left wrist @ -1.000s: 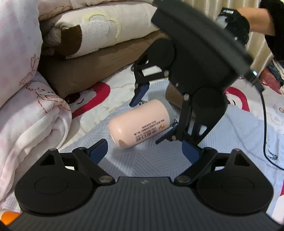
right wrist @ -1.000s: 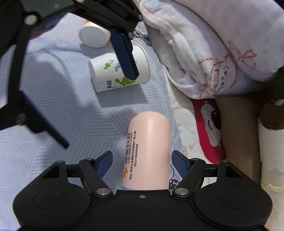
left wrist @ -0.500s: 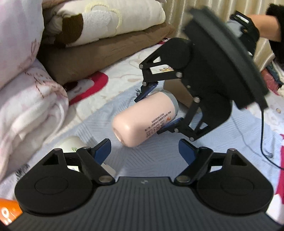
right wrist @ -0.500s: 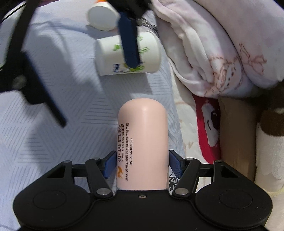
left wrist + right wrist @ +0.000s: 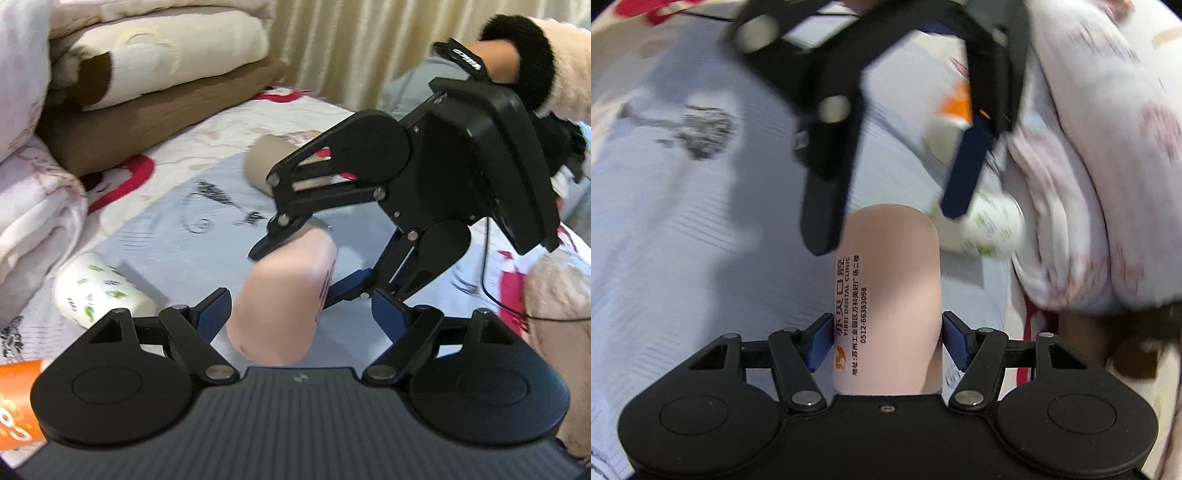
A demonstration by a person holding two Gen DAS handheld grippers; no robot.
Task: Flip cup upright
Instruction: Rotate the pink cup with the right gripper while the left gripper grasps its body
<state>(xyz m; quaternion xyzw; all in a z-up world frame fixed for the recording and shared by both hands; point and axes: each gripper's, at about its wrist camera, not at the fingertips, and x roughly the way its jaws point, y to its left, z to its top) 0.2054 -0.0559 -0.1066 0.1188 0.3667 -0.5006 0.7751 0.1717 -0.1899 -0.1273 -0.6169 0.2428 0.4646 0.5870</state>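
Observation:
A pink cup [image 5: 890,288] with printed text on its side is clamped between the blue pads of my right gripper [image 5: 888,341], its rounded closed end pointing away from that camera. In the left wrist view the pink cup [image 5: 286,299] is held off the grey-blue mat by the right gripper [image 5: 291,266], its closed end pointing toward the left camera. My left gripper [image 5: 303,314] is open, its fingers [image 5: 212,314] standing either side of the cup's closed end without gripping it. In the right wrist view the left gripper [image 5: 890,218] hangs over the cup's far end.
A white paper cup with green print [image 5: 96,295] lies on its side on the mat [image 5: 177,251], also visible in the right wrist view [image 5: 990,225]. A brown cup [image 5: 266,158] lies further back. Folded blankets [image 5: 33,206] and pillows [image 5: 155,70] border the left. An orange item [image 5: 18,398] sits at lower left.
The right gripper closed on the pink cup, lifted it off the mat and swung it. The left gripper moved in so its open fingers flank the cup's closed end.

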